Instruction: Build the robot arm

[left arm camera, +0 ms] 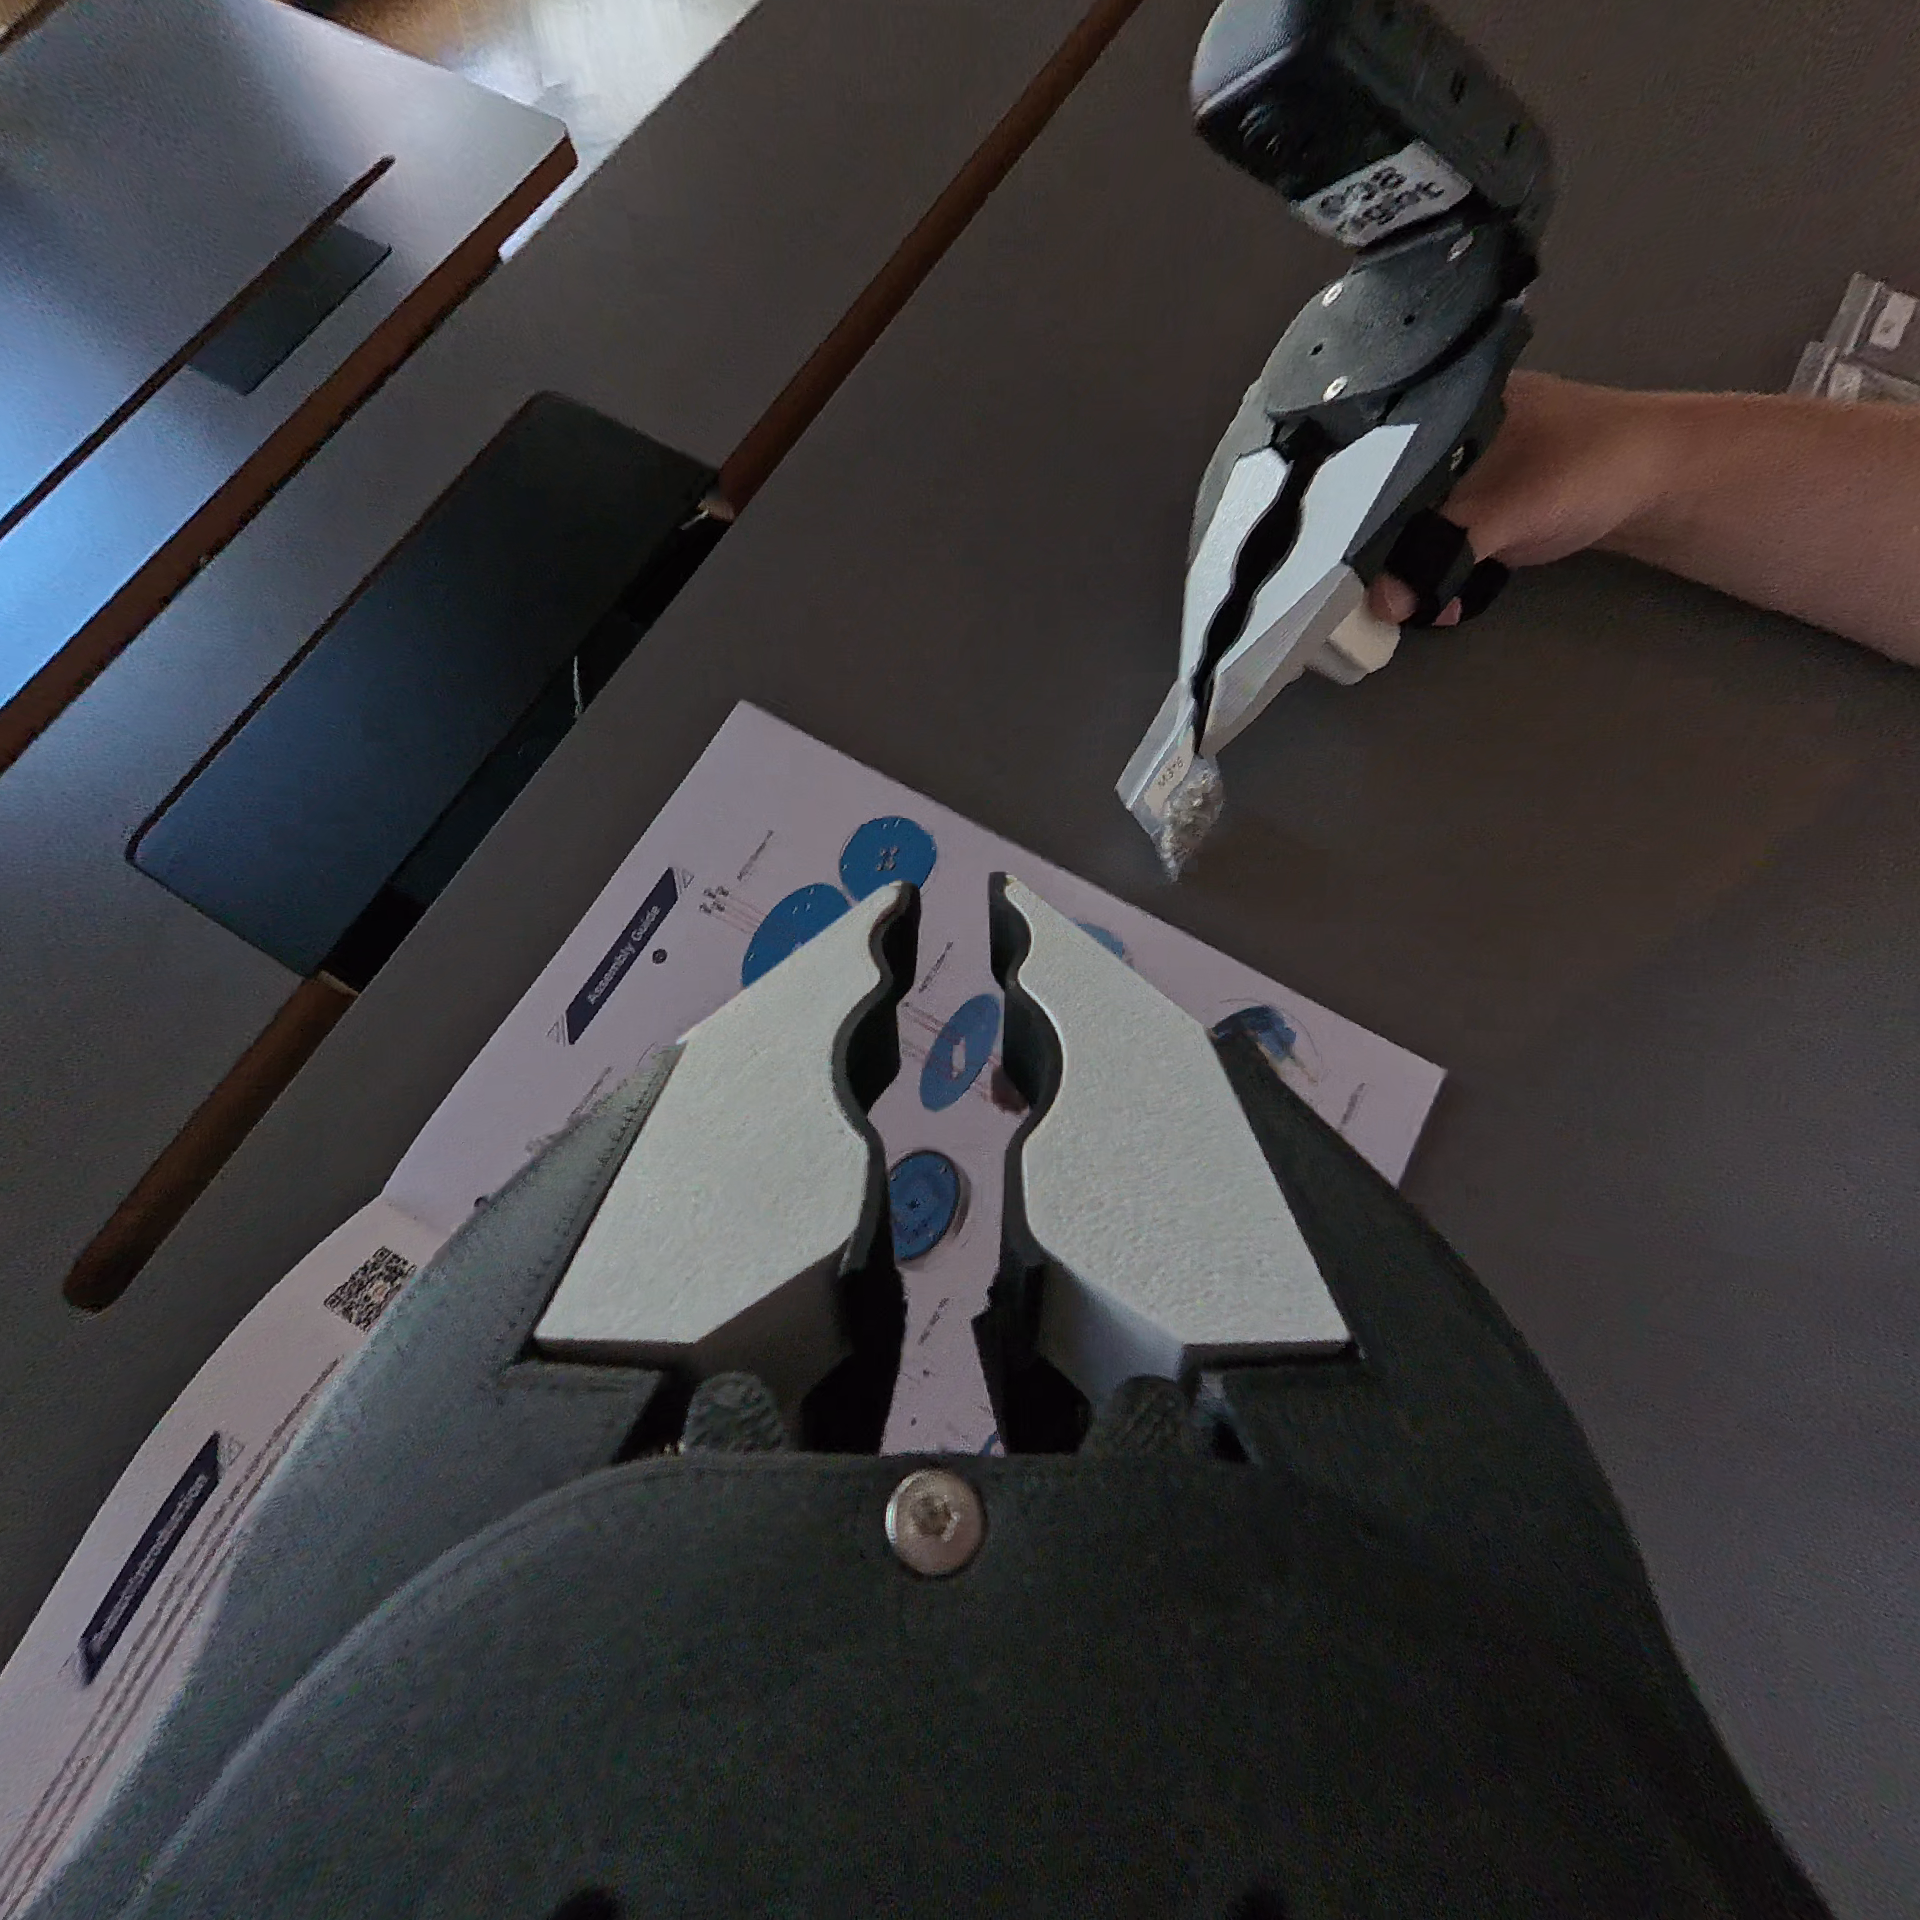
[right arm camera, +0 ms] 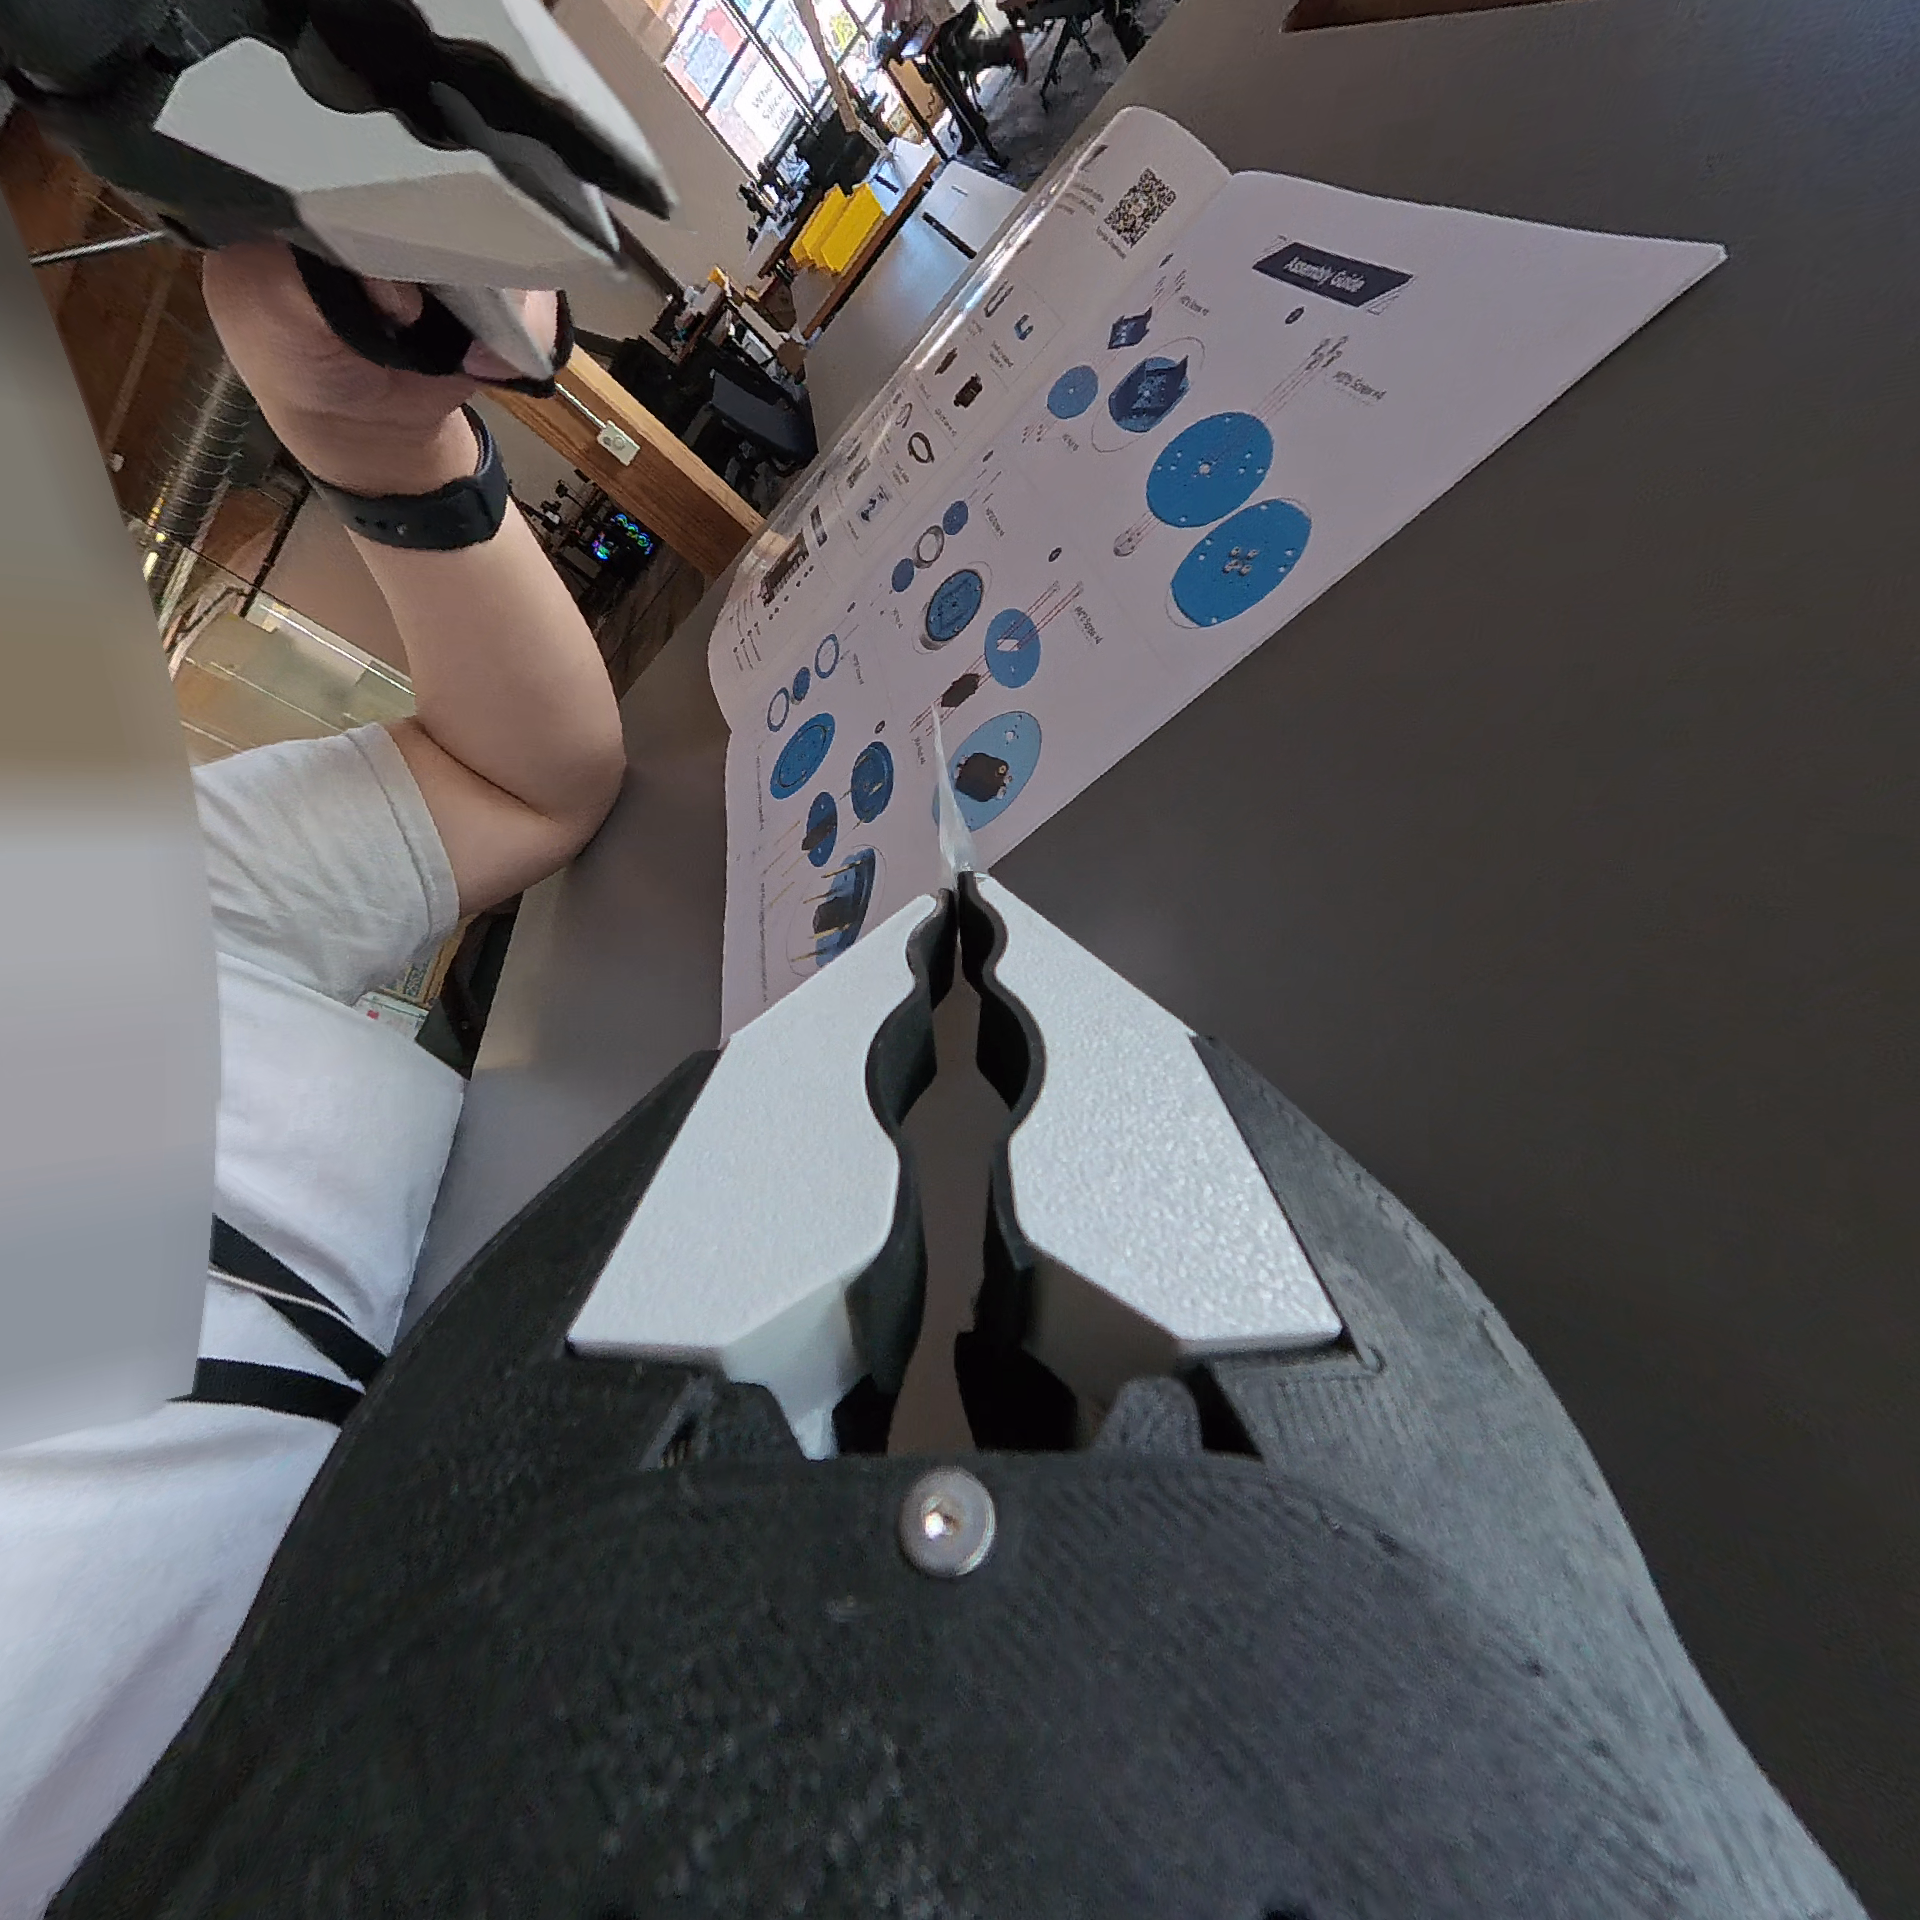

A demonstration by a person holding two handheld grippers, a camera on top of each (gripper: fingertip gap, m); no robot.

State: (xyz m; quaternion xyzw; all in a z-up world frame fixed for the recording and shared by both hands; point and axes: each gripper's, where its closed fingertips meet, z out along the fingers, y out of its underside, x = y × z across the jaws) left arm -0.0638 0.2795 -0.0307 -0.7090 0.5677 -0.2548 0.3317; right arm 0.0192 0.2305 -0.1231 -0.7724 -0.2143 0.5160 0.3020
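Observation:
My left gripper (left arm camera: 954,894) is open with a narrow gap and holds nothing. It hovers over a white printed sheet (left arm camera: 1143,935) with blue round diagrams that lies on the dark grey table (left arm camera: 1455,1039). My right gripper (right arm camera: 961,883) is shut on a small clear plastic bag (right arm camera: 951,821), seen edge-on as a thin sliver. In the left wrist view the right gripper (left arm camera: 1184,769) hangs above the table just beyond the sheet's far corner, and the bag (left arm camera: 1190,816) holds small silvery parts. The left gripper (right arm camera: 634,223) shows blurred at the top left, raised above the sheet (right arm camera: 1351,436).
Several more clear bags (left arm camera: 1860,343) lie at the table's far right. The table's wood-trimmed edge (left arm camera: 904,260) runs diagonally, with dark chair backs (left arm camera: 416,675) beyond it. A person's arm with a black wristband (right arm camera: 416,509) is left of the sheet.

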